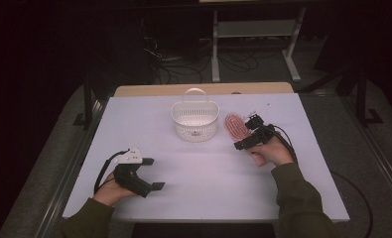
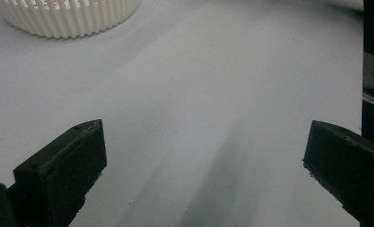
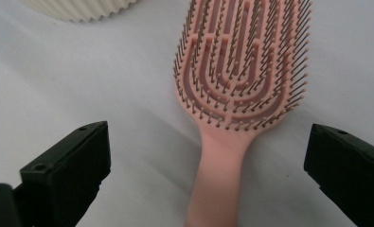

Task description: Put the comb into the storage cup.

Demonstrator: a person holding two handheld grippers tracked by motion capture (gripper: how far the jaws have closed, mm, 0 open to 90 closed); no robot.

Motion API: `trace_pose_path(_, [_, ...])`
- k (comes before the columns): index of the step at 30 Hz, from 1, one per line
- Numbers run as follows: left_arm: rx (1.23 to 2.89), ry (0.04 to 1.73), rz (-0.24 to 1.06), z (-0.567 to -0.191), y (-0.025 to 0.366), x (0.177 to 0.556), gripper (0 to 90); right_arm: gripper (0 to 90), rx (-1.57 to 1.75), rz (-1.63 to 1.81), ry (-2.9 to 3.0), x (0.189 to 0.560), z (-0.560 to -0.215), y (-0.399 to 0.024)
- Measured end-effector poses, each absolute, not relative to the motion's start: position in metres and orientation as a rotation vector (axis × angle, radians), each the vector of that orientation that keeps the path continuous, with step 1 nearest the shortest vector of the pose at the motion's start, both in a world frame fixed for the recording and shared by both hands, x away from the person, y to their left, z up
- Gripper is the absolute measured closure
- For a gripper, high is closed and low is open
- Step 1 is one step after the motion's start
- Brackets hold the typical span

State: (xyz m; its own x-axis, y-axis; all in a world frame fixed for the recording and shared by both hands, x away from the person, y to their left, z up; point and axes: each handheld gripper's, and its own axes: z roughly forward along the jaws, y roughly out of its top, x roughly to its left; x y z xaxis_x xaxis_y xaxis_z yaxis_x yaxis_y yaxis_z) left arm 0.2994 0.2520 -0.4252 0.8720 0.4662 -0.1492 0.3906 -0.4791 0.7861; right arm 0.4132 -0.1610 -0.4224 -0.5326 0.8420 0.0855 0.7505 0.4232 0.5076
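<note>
1. Table [image 1: 198, 168]: white rectangular top, the largest item and the work surface. It bears a basket, a hairbrush and both grippers. Most of its near half is bare.

2. Basket [image 1: 195, 120]: white slotted plastic tub with a hoop handle, upright at the far middle of the table. Something small and indistinct lies at its bottom; what it is cannot be told. Its ribbed wall [image 2: 66, 19] shows at the top left of the left gripper view. The hairbrush is not in it.

3. Right gripper [image 1: 250, 134]: held just beside the basket on its right, over the brush handle. Jaws stand wide apart on either side of the handle, touching nothing and holding nothing.

4. Left gripper [image 1: 151, 173]: held low at the near left of the table, well apart from basket and brush. Jaws wide apart, nothing between them but bare tabletop.

5. Hairbrush [image 3: 236, 94]: pink vented paddle brush, lying flat with bristles up, just right of the basket, handle toward the person. In the high view its head [image 1: 234, 126] lies beyond the right gripper.

6. Status, as a judgement: work at the approach stage. Brush untouched on the table; grasping the handle, lifting, and probably placing it in the basket all remain.
</note>
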Motion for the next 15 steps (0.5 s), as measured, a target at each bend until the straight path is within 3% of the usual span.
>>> trace_pose_path(15, [2.130,0.617,0.105,-0.4254,0.2517,0.2994,0.0,12.8,1.428,0.700,2.502,0.4131,-0.4249,-0.1614])
